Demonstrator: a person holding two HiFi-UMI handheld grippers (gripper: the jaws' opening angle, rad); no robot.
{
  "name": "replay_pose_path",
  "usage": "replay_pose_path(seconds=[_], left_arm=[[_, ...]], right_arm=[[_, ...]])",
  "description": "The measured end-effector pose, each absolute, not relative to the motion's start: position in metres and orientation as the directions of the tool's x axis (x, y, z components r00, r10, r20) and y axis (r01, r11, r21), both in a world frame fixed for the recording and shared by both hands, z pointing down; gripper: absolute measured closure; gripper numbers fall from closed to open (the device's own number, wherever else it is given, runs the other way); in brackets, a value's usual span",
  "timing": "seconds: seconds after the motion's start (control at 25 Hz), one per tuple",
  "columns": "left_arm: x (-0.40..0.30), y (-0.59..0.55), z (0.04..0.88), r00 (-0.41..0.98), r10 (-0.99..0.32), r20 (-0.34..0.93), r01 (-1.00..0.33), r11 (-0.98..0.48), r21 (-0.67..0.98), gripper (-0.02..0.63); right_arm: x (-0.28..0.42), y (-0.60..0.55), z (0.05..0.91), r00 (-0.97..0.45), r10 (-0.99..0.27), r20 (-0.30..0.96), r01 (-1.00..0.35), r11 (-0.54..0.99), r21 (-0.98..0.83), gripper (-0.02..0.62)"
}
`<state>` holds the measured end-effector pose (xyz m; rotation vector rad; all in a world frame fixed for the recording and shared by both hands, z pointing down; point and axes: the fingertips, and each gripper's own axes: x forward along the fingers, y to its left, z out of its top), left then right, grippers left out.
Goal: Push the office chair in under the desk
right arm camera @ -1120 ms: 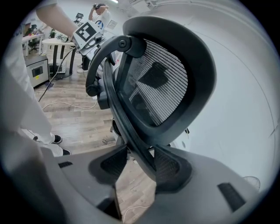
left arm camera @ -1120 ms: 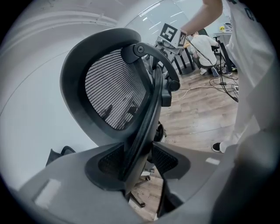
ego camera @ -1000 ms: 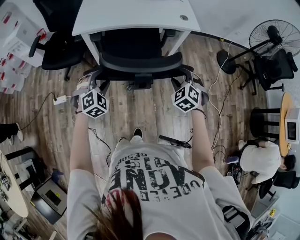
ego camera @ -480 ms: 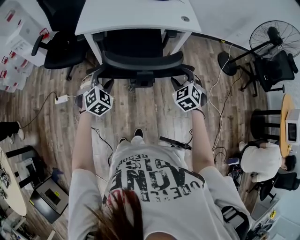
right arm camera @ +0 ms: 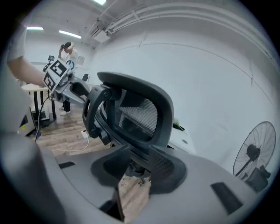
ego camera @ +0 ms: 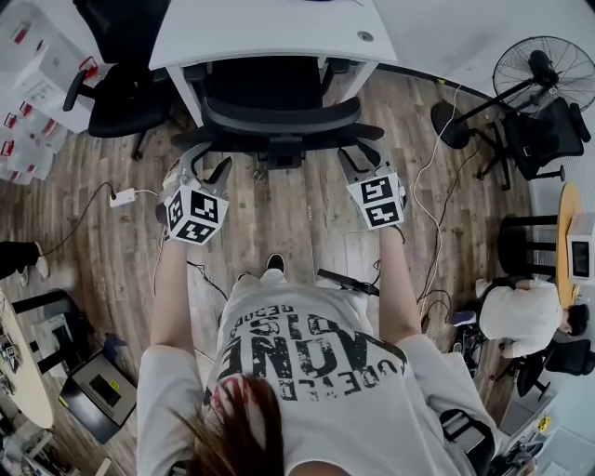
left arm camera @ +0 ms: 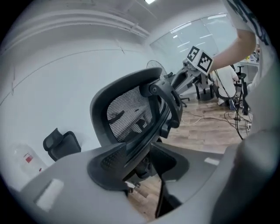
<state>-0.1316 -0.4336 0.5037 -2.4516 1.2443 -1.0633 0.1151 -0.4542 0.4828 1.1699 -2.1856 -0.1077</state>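
Observation:
The black mesh office chair (ego camera: 279, 116) stands with its seat under the white desk (ego camera: 270, 28), its backrest toward me. My left gripper (ego camera: 209, 167) hovers just short of the backrest's left end, apart from it. At the backrest's right end my right gripper (ego camera: 361, 158) is likewise clear of the chair. Both are open with nothing between the fingers, and their jaws are closing. In the left gripper view the backrest (left arm camera: 131, 113) rises beyond the jaws; the right gripper view shows the backrest (right arm camera: 135, 113) from the other side.
A second black chair (ego camera: 116, 93) stands left of the desk. A floor fan (ego camera: 544, 74) and another chair are at the right. A power strip (ego camera: 121, 197) and cables lie on the wood floor. A seated person (ego camera: 521, 316) is by a round table (ego camera: 567, 242).
Both grippers have drawn back from the ends of the chair's backrest toward me and turned slightly. The chair has stayed under the desk.

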Motion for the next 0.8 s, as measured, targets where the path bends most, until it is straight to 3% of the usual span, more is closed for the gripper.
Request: replay_pose_path(seconds=[0.16, 0.44, 0.8], left_arm=[[-0.127, -0.43, 0.493, 0.411, -0.782, 0.469, -0.705, -0.598, -0.381, 0.469], [-0.129, -0.435, 0.453, 0.394, -0.857, 0.333, -0.828, -0.488, -0.276, 0.586], [-0.131, -0.429, 0.399, 0.388, -0.908, 0.158, -0.899, -0.411, -0.15, 0.594]], right_arm=[[0.111, -0.45, 0.472, -0.413, -0.792, 0.449, -0.777, 0.564, 0.279, 0.522], [0.1, -0.444, 0.45, -0.458, -0.809, 0.368, -0.821, 0.544, 0.173, 0.56], [0.099, -0.434, 0.405, -0.489, -0.843, 0.223, -0.859, 0.51, 0.043, 0.565]])
